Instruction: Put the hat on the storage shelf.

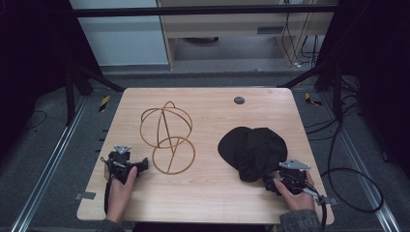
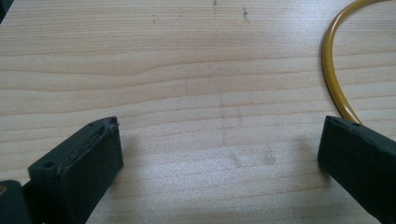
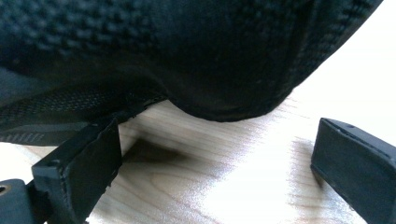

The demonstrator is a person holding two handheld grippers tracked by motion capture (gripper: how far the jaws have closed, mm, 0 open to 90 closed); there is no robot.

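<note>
jaws apart on both grippers (nothing held), right gripper (image 3: 219, 154) near black cap (image 3: 187, 51)

A research lab's recording station: a pale wooden worktable (image 1: 208, 193) sits inside a black metal frame (image 1: 203, 10) on grey carpet, black cables (image 1: 355, 186) trailing across the floor, yellow-and-black hazard tape (image 1: 104, 103) marking the frame's feet.

table (image 1: 208, 193): pale wood grain, smooth | cap (image 1: 254, 150): black woven cloth, matt | wire stand (image 1: 167, 135): glossy golden metal
</note>
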